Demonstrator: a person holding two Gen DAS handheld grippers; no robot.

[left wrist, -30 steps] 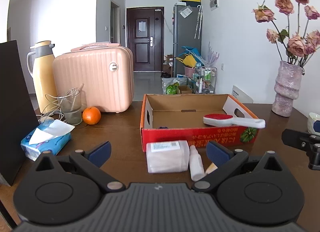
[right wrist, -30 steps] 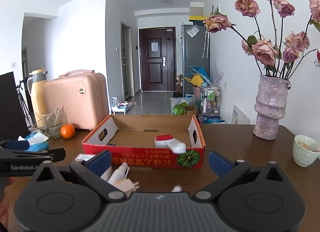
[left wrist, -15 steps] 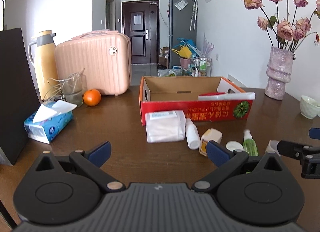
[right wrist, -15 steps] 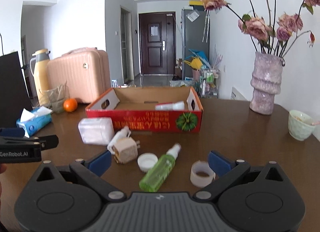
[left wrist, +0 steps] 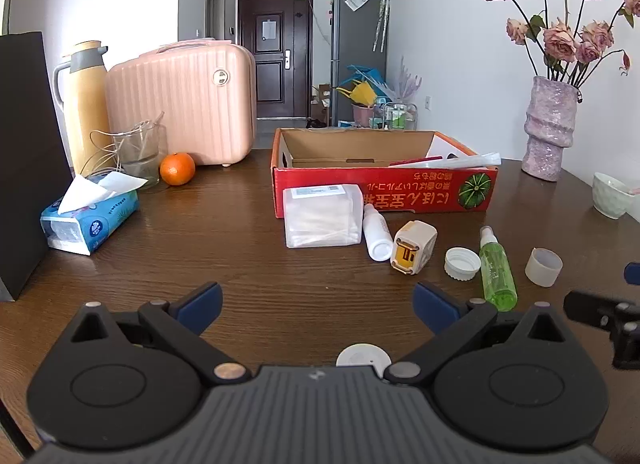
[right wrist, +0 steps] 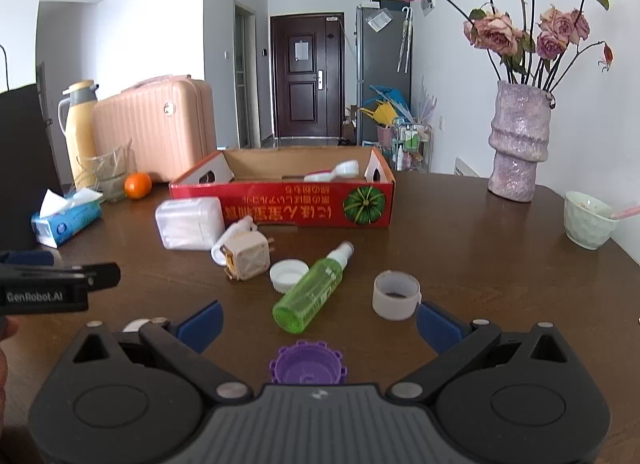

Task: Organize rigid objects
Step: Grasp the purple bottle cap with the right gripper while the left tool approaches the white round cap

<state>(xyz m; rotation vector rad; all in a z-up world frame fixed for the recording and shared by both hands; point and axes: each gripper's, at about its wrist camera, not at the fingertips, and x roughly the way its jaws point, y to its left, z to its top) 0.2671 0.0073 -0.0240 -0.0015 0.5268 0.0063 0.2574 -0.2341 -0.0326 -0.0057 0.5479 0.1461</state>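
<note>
Both held low over the wooden table (left wrist: 224,232), left gripper (left wrist: 316,302) and right gripper (right wrist: 318,322) spread wide, gripping nothing. Green spray bottle (right wrist: 310,294) lying between white cap (right wrist: 289,275) and tape roll (right wrist: 396,294), before red cardboard box (right wrist: 296,205).

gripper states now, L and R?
Left gripper: open, holding nothing.
Right gripper: open, holding nothing; green spray bottle lies between its fingers, ungripped.

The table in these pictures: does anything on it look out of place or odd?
Yes. The green spray bottle lies on its side among loose caps, and the box stands with its print upside down. Nothing looks spilled.
</note>
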